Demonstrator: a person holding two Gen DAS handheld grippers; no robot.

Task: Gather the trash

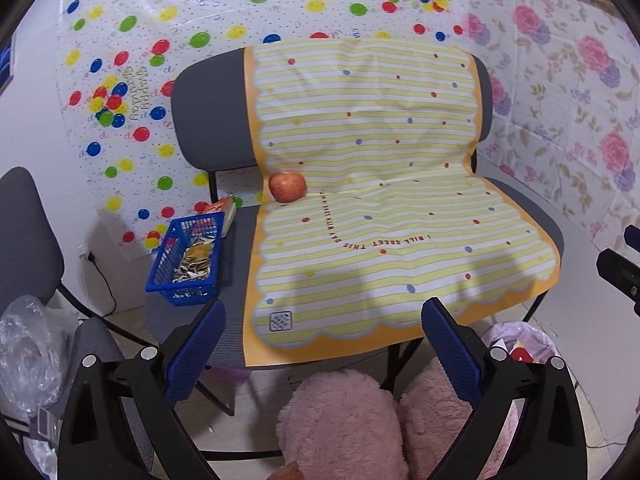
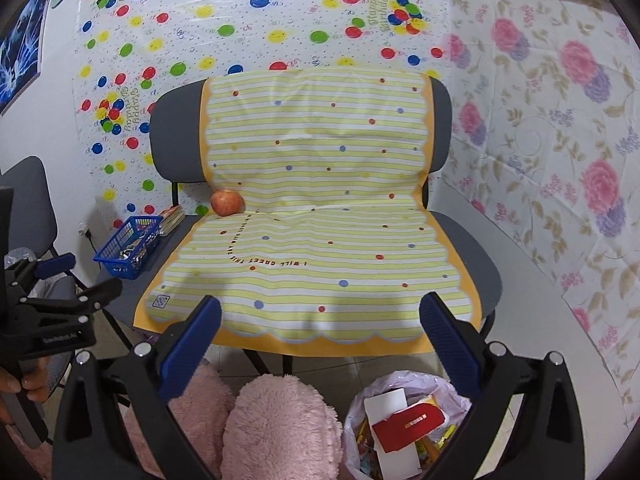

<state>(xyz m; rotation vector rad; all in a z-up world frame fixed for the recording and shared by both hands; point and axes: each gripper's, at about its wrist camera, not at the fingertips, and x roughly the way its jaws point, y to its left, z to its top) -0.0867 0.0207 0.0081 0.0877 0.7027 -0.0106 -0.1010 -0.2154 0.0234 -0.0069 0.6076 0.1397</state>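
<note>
Both hand-held grippers, left (image 1: 322, 320) and right (image 2: 320, 316), gape wide, empty. Trash bag (image 2: 404, 420) sits on the floor below the chair; remaining scraps fill the blue basket (image 1: 188, 260) (apple (image 1: 287, 187) excluded). Advise approaching the basket squarely.

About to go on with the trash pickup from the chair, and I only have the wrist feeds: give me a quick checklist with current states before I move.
1. Left gripper open and holding nothing: ok.
2. Right gripper open and holding nothing: ok.
3. Trash bag open below the right gripper, with a red carton already inside: ok.
4. Loose trash on the striped mat: not ok, only an apple lies there.
5. Blue basket on the seat, left of the mat, holds scraps: ok as a target.
6. Whether the items behind the basket are trash: cannot tell.
</note>
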